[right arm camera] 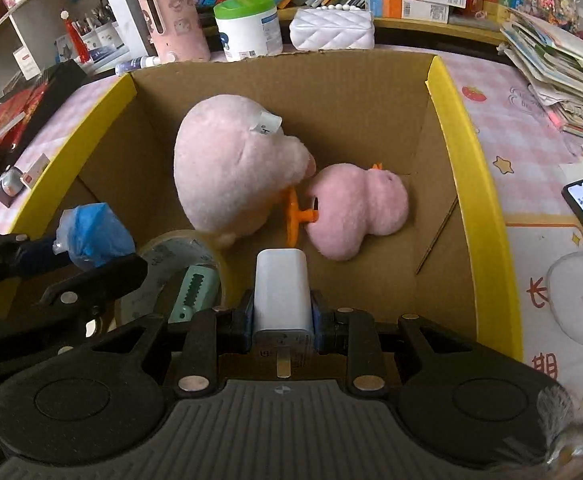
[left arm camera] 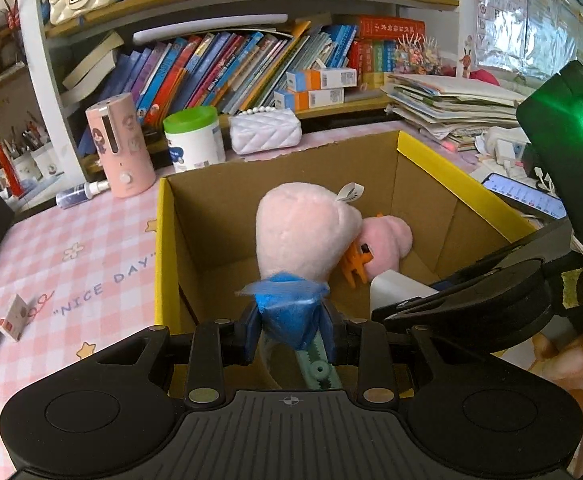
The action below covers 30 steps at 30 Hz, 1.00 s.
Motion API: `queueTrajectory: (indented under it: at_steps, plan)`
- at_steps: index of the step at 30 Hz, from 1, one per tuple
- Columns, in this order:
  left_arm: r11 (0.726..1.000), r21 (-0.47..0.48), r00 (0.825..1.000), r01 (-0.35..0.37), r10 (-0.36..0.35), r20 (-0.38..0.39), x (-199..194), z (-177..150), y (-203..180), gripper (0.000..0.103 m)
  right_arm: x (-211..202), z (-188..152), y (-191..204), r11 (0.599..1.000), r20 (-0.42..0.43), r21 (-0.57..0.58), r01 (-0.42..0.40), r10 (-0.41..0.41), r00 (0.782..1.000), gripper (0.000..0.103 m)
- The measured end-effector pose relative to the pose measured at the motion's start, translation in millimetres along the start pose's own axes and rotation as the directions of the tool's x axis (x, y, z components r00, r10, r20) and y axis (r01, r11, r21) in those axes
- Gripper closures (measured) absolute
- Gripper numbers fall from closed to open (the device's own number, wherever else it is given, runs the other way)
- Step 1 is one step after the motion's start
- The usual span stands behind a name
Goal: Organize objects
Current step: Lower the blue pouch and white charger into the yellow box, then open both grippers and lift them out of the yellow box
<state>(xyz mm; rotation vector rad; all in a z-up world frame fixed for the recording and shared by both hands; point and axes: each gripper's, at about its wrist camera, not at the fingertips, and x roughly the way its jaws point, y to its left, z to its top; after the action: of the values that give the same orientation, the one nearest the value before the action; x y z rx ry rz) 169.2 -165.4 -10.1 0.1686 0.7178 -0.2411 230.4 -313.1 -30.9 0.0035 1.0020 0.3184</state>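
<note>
Yellow-rimmed cardboard box [right arm camera: 471, 184], bare floor right of plush toys [right arm camera: 243, 172]

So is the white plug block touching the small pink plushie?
Apart. The right wrist view shows bare cardboard between the white plug block and the small pink plushie.

I worked at a child's study desk at home: a pink checked tablecloth [left arm camera: 63, 248], shelves crammed with children's books [left arm camera: 219, 68], a pencil pot [left arm camera: 31, 160] and an alphabet chart [left arm camera: 495, 4].
</note>
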Motion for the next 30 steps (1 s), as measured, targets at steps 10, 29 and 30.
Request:
queueTrajectory:
  at_steps: [10,29,30]
  plan:
    - [0.998,-0.059,0.998,-0.028,0.032,0.061,-18.0,-3.8,5.9,0.049,-23.9,-1.4,3.5,0.999,0.118,0.028,0.036,-0.039,0.992,0.075]
    - [0.999,-0.017,0.986,-0.027,0.03,0.164,-79.1,-35.4,1.3,0.013,-92.9,-52.9,32.2,0.951,0.331,0.208,0.228,-0.288,0.899,0.044]
    - [1.0,-0.014,0.986,-0.025,0.027,0.162,-81.0,-38.0,1.9,0.013,-95.1,-57.8,36.4,0.949,0.335,0.211,0.235,-0.296,0.894,0.042]
